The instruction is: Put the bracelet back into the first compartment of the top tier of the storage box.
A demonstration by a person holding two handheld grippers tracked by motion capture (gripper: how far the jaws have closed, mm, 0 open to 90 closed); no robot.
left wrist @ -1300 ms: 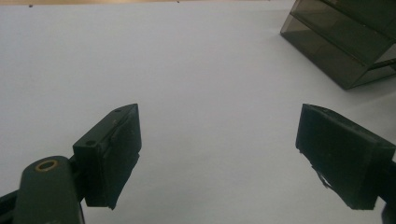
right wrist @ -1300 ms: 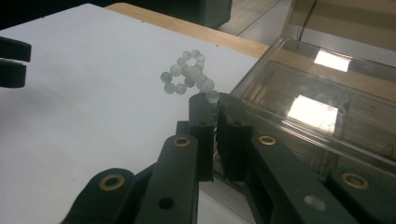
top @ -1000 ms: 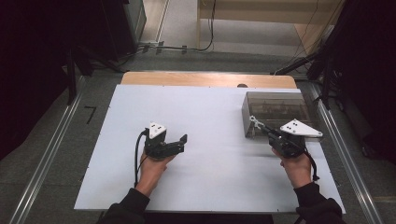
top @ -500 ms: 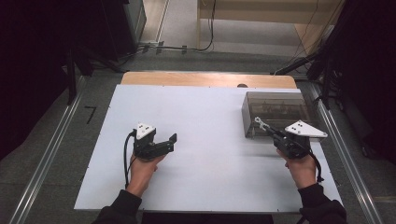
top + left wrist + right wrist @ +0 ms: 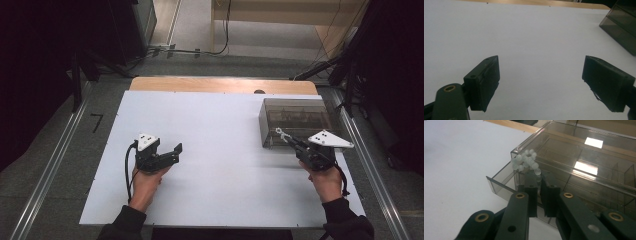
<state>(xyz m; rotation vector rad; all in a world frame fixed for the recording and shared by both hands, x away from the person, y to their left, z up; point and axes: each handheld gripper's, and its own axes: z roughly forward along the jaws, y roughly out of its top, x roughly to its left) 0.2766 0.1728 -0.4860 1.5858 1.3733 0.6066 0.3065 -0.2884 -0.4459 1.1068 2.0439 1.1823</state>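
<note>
A smoky clear plastic box (image 5: 295, 117) with inner dividers stands at the table's right side. Its low drawer (image 5: 499, 183) is pulled out a little toward me. My right gripper (image 5: 289, 141) is shut on a small cluster of milky white beads (image 5: 525, 161), and holds it just above the drawer's front corner, in front of the box (image 5: 584, 170). In the high view the bead cluster (image 5: 278, 132) shows at the jaw tips. My left gripper (image 5: 172, 151) rests low over the white table (image 5: 225, 150) at left centre, open, with nothing between its fingers (image 5: 486, 80).
The box's dark corner (image 5: 621, 25) shows at the upper right of the left gripper view. A wooden strip (image 5: 220, 85) runs along the table's far edge. Metal rails (image 5: 50, 170) flank the table on both sides.
My left gripper has slid to the left and stayed open. My right gripper, still shut on the beads, has shifted slightly to the right near the box front.
</note>
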